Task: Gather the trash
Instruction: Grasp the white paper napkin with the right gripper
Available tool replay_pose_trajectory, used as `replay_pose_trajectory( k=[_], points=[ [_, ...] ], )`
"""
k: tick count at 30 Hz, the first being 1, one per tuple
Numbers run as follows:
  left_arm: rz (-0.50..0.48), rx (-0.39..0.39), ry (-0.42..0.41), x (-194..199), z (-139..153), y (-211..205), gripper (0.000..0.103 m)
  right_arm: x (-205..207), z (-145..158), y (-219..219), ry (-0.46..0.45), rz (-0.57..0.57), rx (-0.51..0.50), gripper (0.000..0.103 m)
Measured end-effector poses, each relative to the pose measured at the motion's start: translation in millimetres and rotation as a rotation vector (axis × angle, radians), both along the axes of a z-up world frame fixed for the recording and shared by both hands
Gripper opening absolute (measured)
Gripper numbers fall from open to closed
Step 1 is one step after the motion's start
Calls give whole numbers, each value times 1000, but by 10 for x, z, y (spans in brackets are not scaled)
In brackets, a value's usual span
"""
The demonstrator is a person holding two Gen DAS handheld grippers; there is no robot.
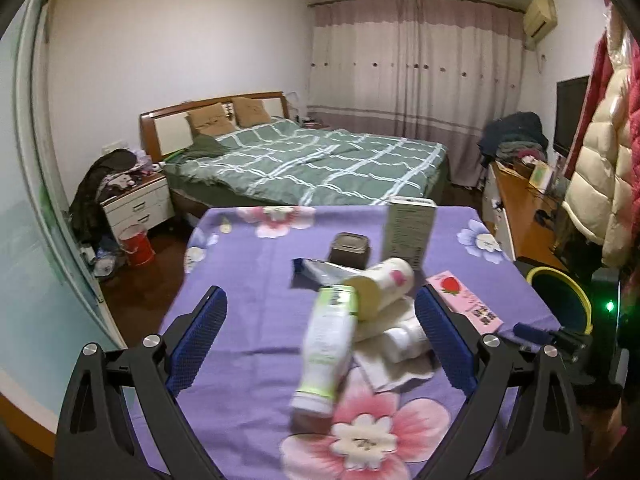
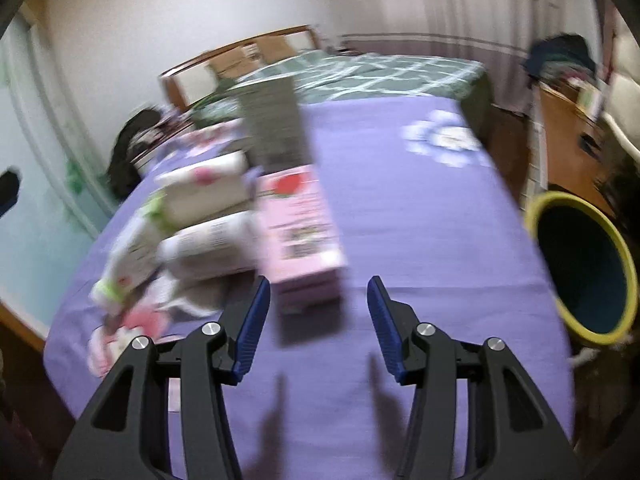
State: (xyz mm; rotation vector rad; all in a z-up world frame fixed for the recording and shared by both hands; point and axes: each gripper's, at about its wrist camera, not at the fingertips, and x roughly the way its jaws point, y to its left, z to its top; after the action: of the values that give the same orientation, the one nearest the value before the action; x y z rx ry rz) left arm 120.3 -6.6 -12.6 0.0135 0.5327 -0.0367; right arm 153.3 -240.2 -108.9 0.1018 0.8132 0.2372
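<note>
The bed (image 1: 304, 168), under a green checked cover, stands against the far wall below the long curtains (image 1: 416, 68). In front of it is the table (image 1: 256, 280), covered by a purple cloth with flower prints. Off the table's right edge stands the bin (image 2: 580, 264), dark inside with a yellow rim, its mouth tilted toward the table.

The trash lies grouped near the middle of the table. A tall grey carton (image 1: 408, 232) stands upright at the back. Beside it sits a small brown tub (image 1: 349, 250), with a torn foil wrapper (image 1: 320, 270) just in front. A pink box (image 2: 298, 236) with a strawberry print lies flat toward the right. A paper cup (image 1: 380, 284) lies on its side, touching a white bottle (image 1: 330, 340) with a green label that also lies on its side. Crumpled white tissue (image 1: 394, 340) lies under and beside these two.

The left gripper (image 1: 320, 336) hangs above the table with its fingers wide apart; the bottle and tissue show between them, but neither pad touches anything. The right gripper (image 2: 318, 328) is held over bare cloth just short of the pink box, its fingers partly apart and holding nothing. The right-hand view is blurred.
</note>
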Motion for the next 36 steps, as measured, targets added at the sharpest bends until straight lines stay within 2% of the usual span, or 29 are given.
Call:
replay_pose_trajectory(
  k=[5,9,18,21,22,23,24,26,31,36],
  points=[
    [55,-8,1,-58,-23,297,94,-17,-30,582,14,121,-12,49],
    [71,-20,9,-92,-58,442,94,-7,-119,895,38,144,-52,49],
    [53,-43,32,-63,-161,537,94,269,-300,1106,99,127,-111,49],
    [50,-46,36,-41,-175,523,94,266,-323,1194,80,128,-165,50],
    [49,-47,39,-30,-180,522,94,283,-331,1193,78,129,-173,49],
    [49,-47,41,-19,-186,516,94,273,-329,1201,75,132,-175,36],
    [49,-48,42,-14,-190,512,94,261,-326,1202,71,137,-183,16],
    [46,-51,46,0,-203,498,94,267,-329,1191,70,146,-188,4],
    [37,-44,54,30,-222,434,94,269,-267,1064,89,172,-118,1],
    [34,-44,57,46,-236,397,94,235,74,799,58,184,20,1]
  ],
)
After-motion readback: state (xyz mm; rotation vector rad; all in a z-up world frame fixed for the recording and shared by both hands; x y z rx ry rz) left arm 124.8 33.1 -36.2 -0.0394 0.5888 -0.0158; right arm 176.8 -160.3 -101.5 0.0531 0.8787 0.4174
